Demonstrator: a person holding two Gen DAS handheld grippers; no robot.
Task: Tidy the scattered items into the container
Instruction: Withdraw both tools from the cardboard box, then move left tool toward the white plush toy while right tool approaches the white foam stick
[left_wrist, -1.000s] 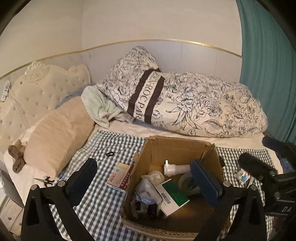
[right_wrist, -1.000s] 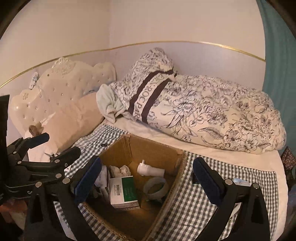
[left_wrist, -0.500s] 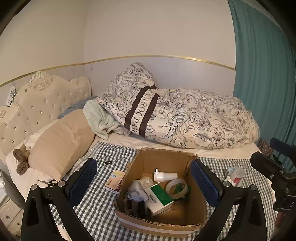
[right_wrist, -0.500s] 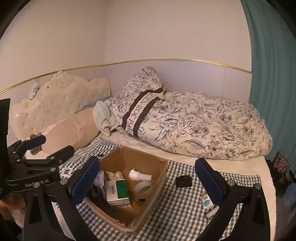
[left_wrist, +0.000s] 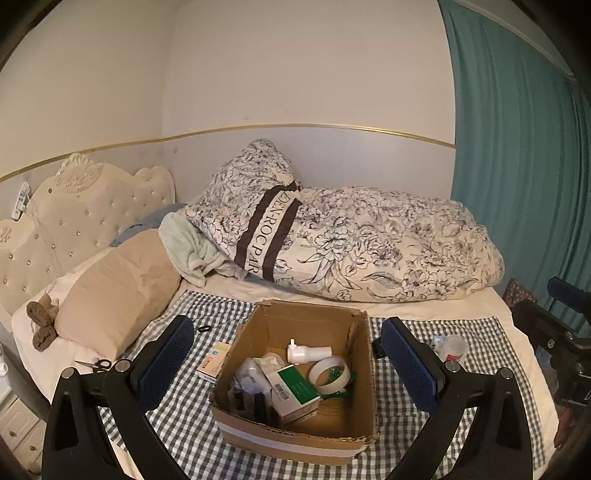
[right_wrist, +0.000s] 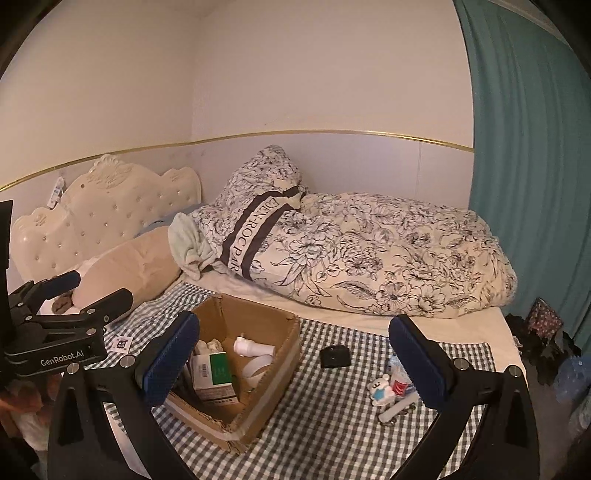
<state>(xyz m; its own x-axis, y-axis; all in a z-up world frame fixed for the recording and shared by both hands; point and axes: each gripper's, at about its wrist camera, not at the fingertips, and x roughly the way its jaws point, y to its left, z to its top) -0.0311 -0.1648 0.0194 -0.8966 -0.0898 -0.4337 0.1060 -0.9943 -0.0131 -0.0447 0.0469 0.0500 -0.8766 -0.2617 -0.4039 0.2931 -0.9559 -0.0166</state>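
A cardboard box (left_wrist: 354, 380) stands on the checked cloth (left_wrist: 184, 417) on the bed and also shows in the right wrist view (right_wrist: 284, 354). It holds a green-and-white carton (left_wrist: 295, 387), a tape roll (left_wrist: 328, 371), a white tube (left_wrist: 306, 352) and other items. Loose on the cloth lie a small flat box (left_wrist: 214, 360), a black ring (left_wrist: 204, 328), scissors (left_wrist: 94, 364), a black object (right_wrist: 334, 356) and a cluster of small items (right_wrist: 391, 387). My left gripper (left_wrist: 288, 373) is open and empty, above and in front of the box. My right gripper (right_wrist: 295, 369) is open and empty, back from the box.
A floral duvet (left_wrist: 369, 243) and pillows (left_wrist: 118, 291) lie along the back of the bed. A tufted headboard (left_wrist: 74, 210) stands at the left. A teal curtain (left_wrist: 517, 166) hangs at the right. Drawers (left_wrist: 14, 424) sit at the bed's lower left.
Both grippers have pulled back and up from the box, so it looks smaller and farther. Both stay open and empty. The items have not moved.
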